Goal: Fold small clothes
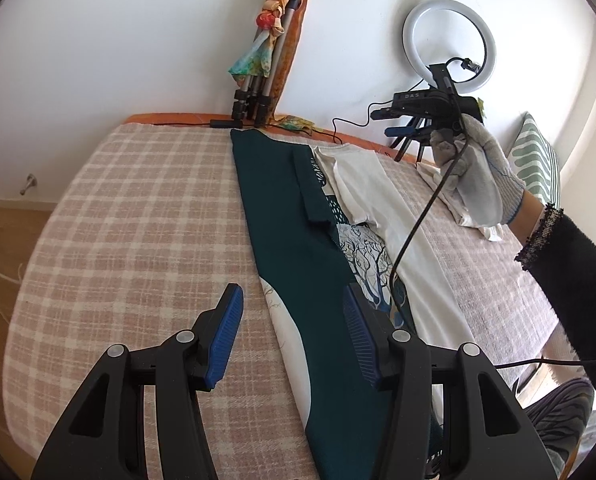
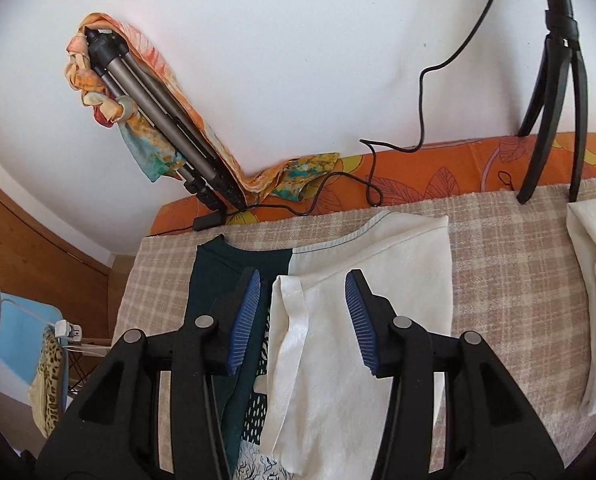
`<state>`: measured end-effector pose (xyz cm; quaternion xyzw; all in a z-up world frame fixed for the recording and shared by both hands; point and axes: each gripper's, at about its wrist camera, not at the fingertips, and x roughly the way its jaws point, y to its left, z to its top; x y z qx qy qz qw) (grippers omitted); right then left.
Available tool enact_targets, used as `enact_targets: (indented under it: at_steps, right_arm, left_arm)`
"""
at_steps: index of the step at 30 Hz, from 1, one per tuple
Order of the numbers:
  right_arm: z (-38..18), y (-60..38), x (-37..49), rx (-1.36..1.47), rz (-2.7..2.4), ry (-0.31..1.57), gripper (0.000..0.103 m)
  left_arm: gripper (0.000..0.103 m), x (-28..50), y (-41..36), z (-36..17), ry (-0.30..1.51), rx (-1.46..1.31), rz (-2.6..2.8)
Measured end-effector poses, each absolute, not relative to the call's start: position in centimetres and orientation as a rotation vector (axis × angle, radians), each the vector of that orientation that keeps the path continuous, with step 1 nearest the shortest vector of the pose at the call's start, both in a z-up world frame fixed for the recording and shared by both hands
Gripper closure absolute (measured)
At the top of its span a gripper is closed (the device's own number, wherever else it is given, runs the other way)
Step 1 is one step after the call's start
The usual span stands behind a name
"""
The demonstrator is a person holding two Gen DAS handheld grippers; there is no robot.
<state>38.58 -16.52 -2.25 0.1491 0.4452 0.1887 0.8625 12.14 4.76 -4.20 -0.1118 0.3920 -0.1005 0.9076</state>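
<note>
Hovering spread, left gripper (image 1: 294, 336), right gripper (image 2: 304, 320) over one shirt (image 1: 298, 240); second garment (image 2: 594, 280) aside

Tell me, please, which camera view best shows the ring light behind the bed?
The left wrist view: the whole ring light appears there, a white circle against the wall above the right gripper. The right wrist view shows only its black tripod legs and a trailing cable.

A bed covered by a pink-and-cream checked blanket (image 1: 138, 208) stands against a white wall. A folded tripod (image 2: 166, 120) wrapped in a colourful scarf (image 2: 98, 80) leans on the wall. A ring light (image 1: 450, 40) stands at the far right, near a green-patterned cushion (image 1: 538, 160). A black cable (image 2: 378, 172) trails along the orange bed edge (image 2: 438, 168).
</note>
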Motion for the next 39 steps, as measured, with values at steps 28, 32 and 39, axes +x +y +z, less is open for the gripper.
enact_targets:
  at_steps: [28, 32, 39]
  right_arm:
    - [-13.7, -25.6, 1.7, 0.215, 0.582, 1.224, 0.056]
    - [-13.9, -25.7, 1.2, 0.271, 0.637, 1.260, 0.056]
    - [-15.9, -26.4, -0.5, 0.376, 0.677, 1.362, 0.056]
  left_arm:
    - [0.052, 3.3, 2.3, -11.8, 1.179, -0.392, -0.359]
    - [0.052, 2.0, 2.5, -11.8, 1.212, -0.452, -0.384]
    - [0.052, 1.9, 2.8, -13.8, 1.288, -0.557, -0.398]
